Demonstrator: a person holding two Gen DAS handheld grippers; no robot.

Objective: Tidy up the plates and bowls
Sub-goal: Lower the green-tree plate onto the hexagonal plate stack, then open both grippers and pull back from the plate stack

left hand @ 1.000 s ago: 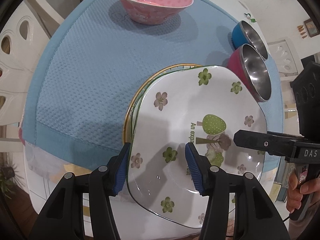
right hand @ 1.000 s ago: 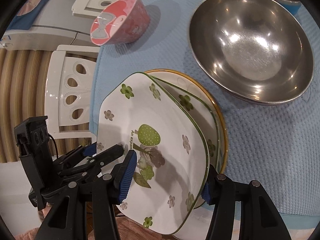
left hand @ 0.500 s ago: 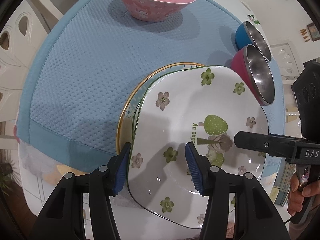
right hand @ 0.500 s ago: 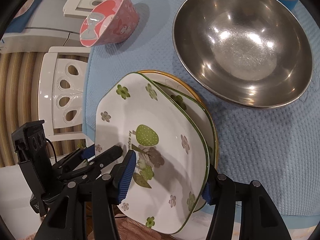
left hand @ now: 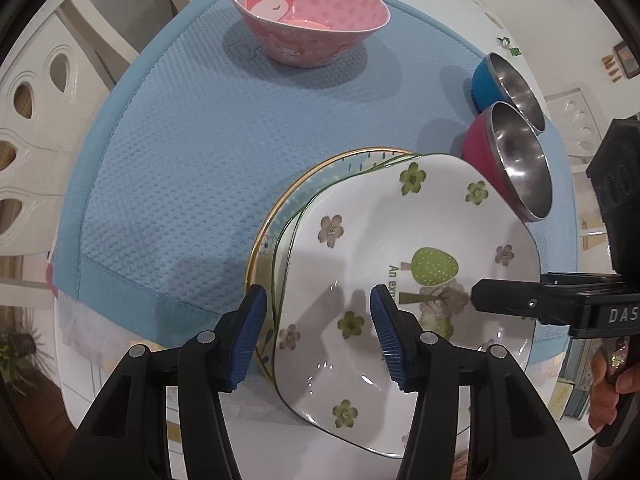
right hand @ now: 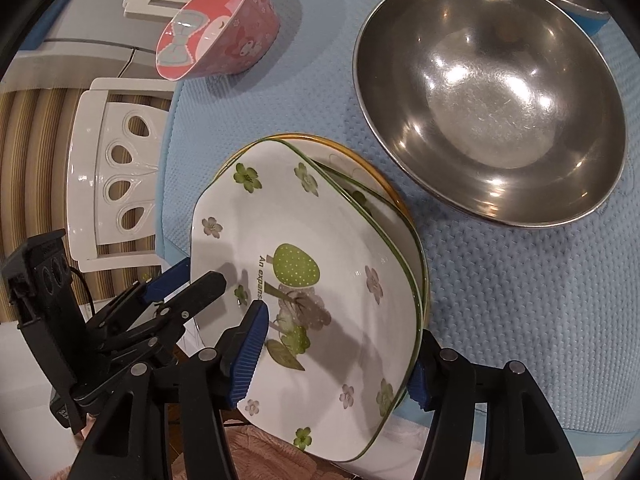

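White cut-out chair backs (right hand: 116, 176) are seen beside the table; small pictures (left hand: 622, 62) are hung on a pale wall.

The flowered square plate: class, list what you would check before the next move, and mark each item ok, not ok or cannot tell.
1. Flowered plate squared over the gold-rimmed plate: not ok, it overhangs toward the grippers.
2. Left gripper astride the plate's rim: ok.
3. Right gripper astride another part of the rim: ok.
4. Jaws pressing the plate: cannot tell.
5. Steel bowl apart from the plates: ok.
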